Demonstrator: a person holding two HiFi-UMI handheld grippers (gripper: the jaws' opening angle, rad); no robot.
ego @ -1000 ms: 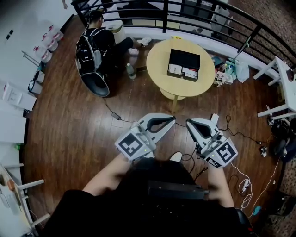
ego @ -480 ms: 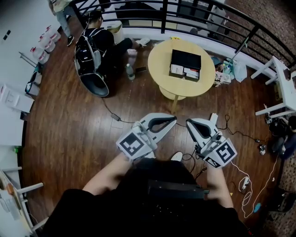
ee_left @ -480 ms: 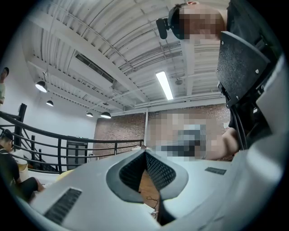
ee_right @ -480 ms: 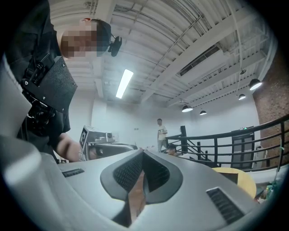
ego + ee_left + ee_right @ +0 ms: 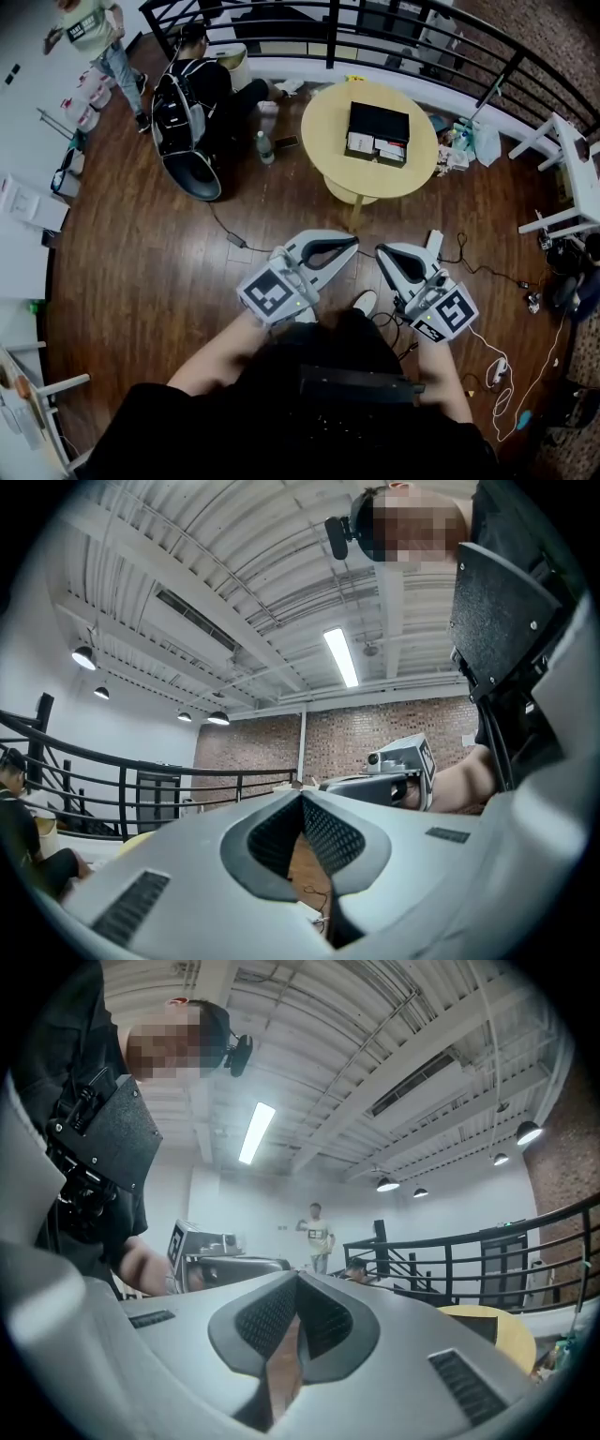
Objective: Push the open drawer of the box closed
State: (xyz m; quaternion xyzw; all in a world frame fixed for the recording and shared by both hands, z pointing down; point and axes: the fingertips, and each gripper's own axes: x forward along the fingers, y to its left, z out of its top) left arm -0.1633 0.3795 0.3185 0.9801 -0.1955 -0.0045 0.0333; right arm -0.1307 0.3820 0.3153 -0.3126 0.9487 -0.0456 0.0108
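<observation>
A black box (image 5: 379,124) lies on the round yellow table (image 5: 323,122) far ahead of me. Its open drawer (image 5: 374,147) faces me and shows white contents. My left gripper (image 5: 353,243) and right gripper (image 5: 380,253) are held side by side, level, over the wooden floor and well short of the table. Each is shut with nothing between its jaws. In the left gripper view the left gripper's tips (image 5: 302,795) meet. The right gripper's tips (image 5: 298,1277) also touch in the right gripper view, where the table's edge (image 5: 511,1340) shows at the right.
A black railing (image 5: 394,33) curves behind the table. One person sits on the floor by a black chair (image 5: 187,122). Another person (image 5: 94,33) walks at the top left. A bottle (image 5: 265,145) stands left of the table. Cables (image 5: 487,375) trail at my right, and a white table (image 5: 572,178) stands at the right.
A walking person has come into view at the top left. My foot has stepped forward below the grippers. Both grippers stay shut and keep their place in the picture.
</observation>
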